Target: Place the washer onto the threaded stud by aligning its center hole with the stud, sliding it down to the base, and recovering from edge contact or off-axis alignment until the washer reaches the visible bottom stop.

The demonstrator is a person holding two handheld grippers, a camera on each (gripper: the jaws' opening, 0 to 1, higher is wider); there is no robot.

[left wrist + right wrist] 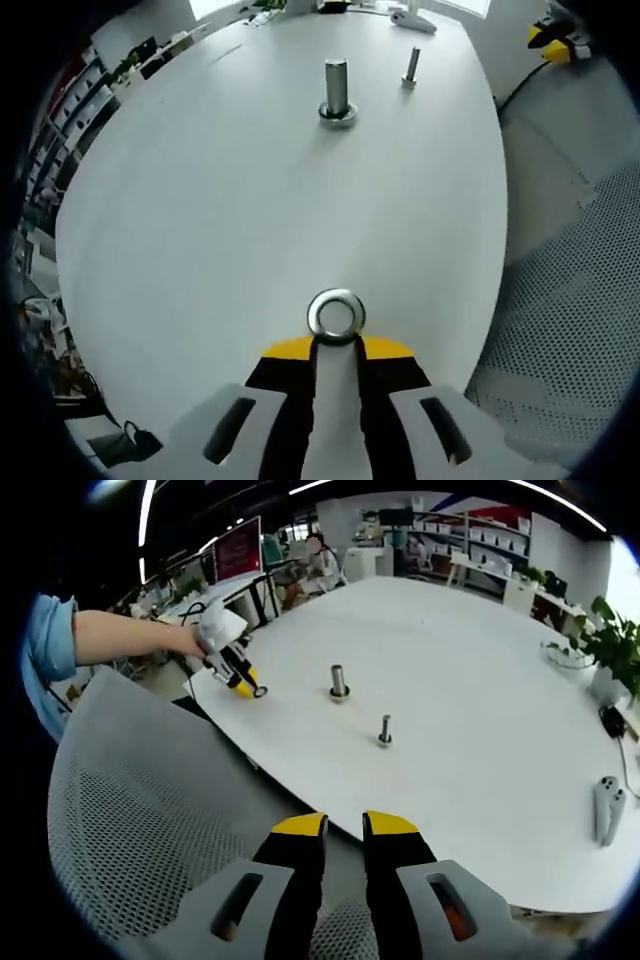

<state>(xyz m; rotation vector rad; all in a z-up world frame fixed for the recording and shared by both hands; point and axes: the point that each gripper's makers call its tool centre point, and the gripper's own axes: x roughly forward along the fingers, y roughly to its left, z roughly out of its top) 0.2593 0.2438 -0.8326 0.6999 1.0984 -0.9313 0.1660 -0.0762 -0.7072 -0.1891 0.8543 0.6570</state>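
Note:
My left gripper (336,342) is shut on a shiny metal washer (336,314), which sticks out beyond its yellow-tipped jaws above the white table (220,200). Far ahead stands a thick upright stud (337,91) with a ring at its base, and a thinner threaded stud (411,67) to its right. In the right gripper view, the left gripper (248,686) holds the washer (260,691) near the table edge, left of the thick stud (339,682) and the thin stud (385,730). My right gripper (345,828) hangs off the table, its jaws narrowly apart and holding nothing.
A grey mesh chair back (130,810) sits beside the table edge, also at the right as the chair (570,330). A person's arm in a blue sleeve (50,645) holds the left gripper. A white controller (606,808) and potted plant (610,650) lie at the table's far side.

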